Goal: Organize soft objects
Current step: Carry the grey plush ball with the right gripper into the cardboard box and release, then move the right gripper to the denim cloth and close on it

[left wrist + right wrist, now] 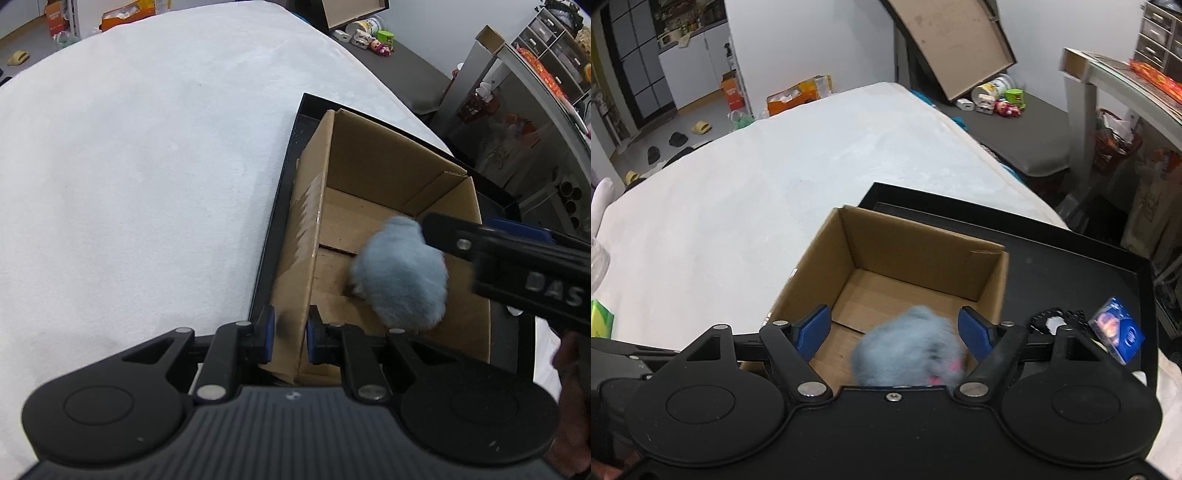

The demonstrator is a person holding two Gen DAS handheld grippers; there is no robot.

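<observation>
A fluffy blue-grey soft toy (400, 275) is inside an open cardboard box (369, 173), blurred. In the right wrist view the toy (910, 347) shows pink marks and sits loose between the wide-apart blue pads of my right gripper (895, 332), which is open above the box (916, 243). My left gripper (290, 338) is shut on the box's near left wall. The right gripper's finger (498, 254) reaches over the box in the left wrist view.
The box stands in a black tray (1071, 251) on a white cloth-covered table (147, 147). A blue packet (1117, 334) and a small black object (1054, 323) lie in the tray at right. Shelves and floor clutter lie beyond.
</observation>
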